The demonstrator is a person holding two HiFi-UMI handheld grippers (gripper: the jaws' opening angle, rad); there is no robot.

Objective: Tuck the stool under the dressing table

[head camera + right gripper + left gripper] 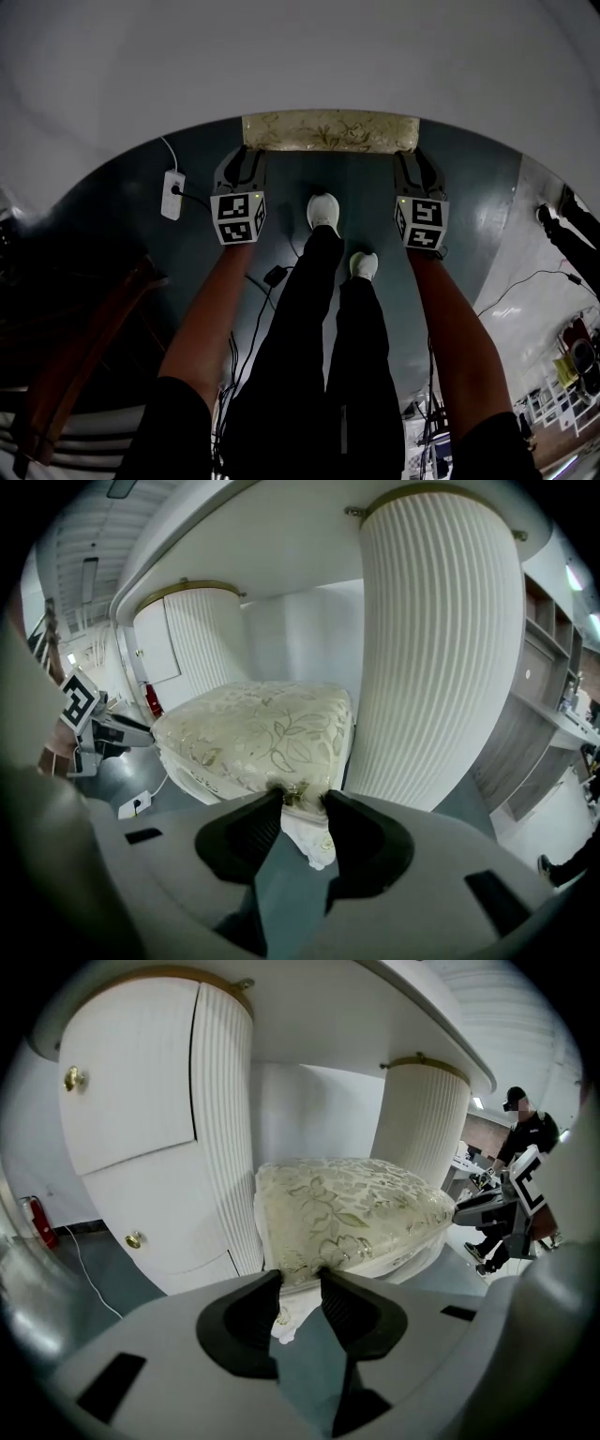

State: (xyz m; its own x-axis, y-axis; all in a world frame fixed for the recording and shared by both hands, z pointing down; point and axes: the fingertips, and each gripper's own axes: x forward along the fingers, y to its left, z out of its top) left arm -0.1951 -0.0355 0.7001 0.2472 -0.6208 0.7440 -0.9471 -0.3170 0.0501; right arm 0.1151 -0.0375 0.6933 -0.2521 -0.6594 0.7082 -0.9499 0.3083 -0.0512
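Note:
The stool (328, 131), with a cream floral cushion, stands half under the white dressing table top (281, 56); only its near edge shows in the head view. My left gripper (246, 155) is at its near left corner, my right gripper (412, 157) at its near right corner. In the left gripper view the jaws (298, 1277) pinch the cushion's corner edge (347, 1204), between the table's fluted pedestals (225, 1129). The right gripper's jaws (302, 797) clamp the puckered corner of the cushion (253, 728), beside a fluted column (431, 649).
A white power strip (172, 195) and cables lie on the dark floor to the left. My feet (323, 211) stand just behind the stool. A wooden chair (75, 366) is at the lower left. A person (525, 1138) stands far off to the right.

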